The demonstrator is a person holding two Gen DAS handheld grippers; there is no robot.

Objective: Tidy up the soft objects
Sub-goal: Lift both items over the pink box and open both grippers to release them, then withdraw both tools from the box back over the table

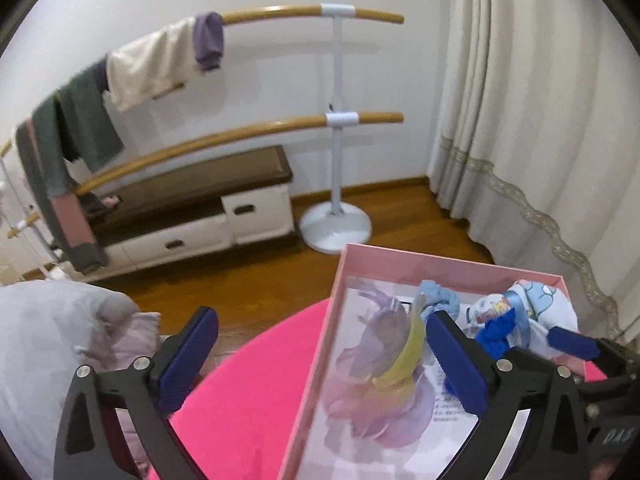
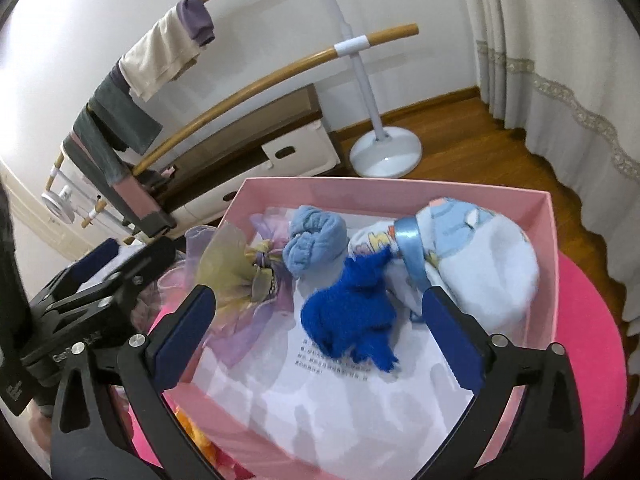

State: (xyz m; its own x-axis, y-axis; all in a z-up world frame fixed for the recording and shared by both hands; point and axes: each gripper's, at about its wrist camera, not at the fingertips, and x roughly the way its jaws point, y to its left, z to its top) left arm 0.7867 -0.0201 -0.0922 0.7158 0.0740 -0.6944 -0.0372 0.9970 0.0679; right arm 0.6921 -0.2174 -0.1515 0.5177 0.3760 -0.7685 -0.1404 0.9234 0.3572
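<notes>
A pink box [image 2: 400, 192] stands on a bright pink round table [image 2: 588, 340]. Inside lie a gauzy purple and yellow scrunchie [image 2: 240, 272], a rolled light blue sock [image 2: 316, 240], a dark blue knitted piece [image 2: 348, 312] and a white printed roll tied with blue ribbon [image 2: 480, 264]. My right gripper [image 2: 320, 300] hangs open over the box, the dark blue piece loose between its fingers. My left gripper [image 1: 320, 322] is open astride the box's left wall [image 1: 340, 280], its right finger beside the scrunchie [image 1: 384, 376], holding nothing.
A two-bar wooden rack [image 1: 280, 128] on a white stand carries hung clothes [image 1: 80, 128]. Below it sits a low cabinet bench [image 1: 208, 208]. A cream curtain [image 1: 540, 120] falls at the right. Grey and pale pink fabric [image 1: 60, 328] is piled left of the table.
</notes>
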